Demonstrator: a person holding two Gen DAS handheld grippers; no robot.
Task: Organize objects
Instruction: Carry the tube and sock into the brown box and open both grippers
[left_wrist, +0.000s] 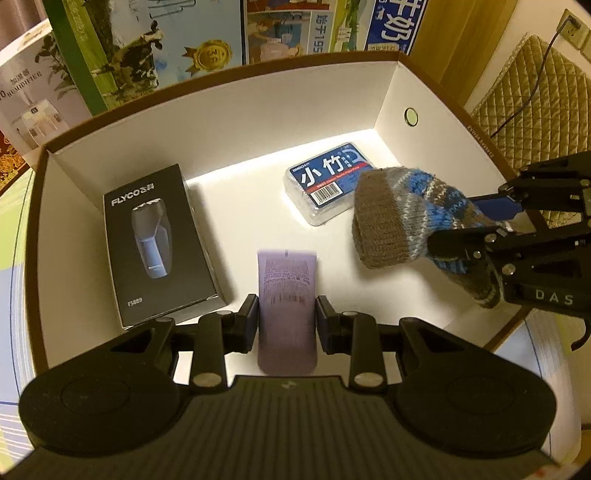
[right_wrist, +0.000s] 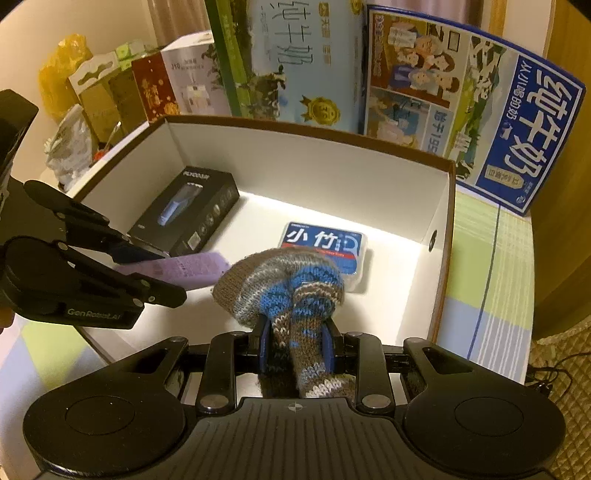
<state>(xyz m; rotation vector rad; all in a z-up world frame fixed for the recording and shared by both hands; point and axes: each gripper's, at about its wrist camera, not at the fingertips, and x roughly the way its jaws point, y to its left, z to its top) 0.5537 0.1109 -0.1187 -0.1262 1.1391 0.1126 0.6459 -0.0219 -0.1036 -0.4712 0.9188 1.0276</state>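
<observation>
A white-lined cardboard box (left_wrist: 229, 122) (right_wrist: 314, 155) holds a black shaver box (left_wrist: 159, 243) (right_wrist: 188, 214) at its left and a clear floss-pick pack with a blue label (left_wrist: 325, 181) (right_wrist: 325, 243) toward its far right. My left gripper (left_wrist: 286, 314) (right_wrist: 147, 269) is shut on a purple tube (left_wrist: 287, 291) (right_wrist: 184, 271), held over the box's near side. My right gripper (right_wrist: 295, 345) (left_wrist: 480, 221) is shut on a knitted brown-and-blue sock (right_wrist: 284, 291) (left_wrist: 399, 218), which hangs over the box's right part, in front of the floss pack.
Tall printed milk cartons (left_wrist: 192, 33) (right_wrist: 476, 110) stand behind the box. A white humidifier box (left_wrist: 33, 85) (right_wrist: 192, 77) and bags (right_wrist: 66, 74) are at the back left. A striped cloth (right_wrist: 487, 288) covers the table; a quilted cushion (left_wrist: 535, 96) lies to the right.
</observation>
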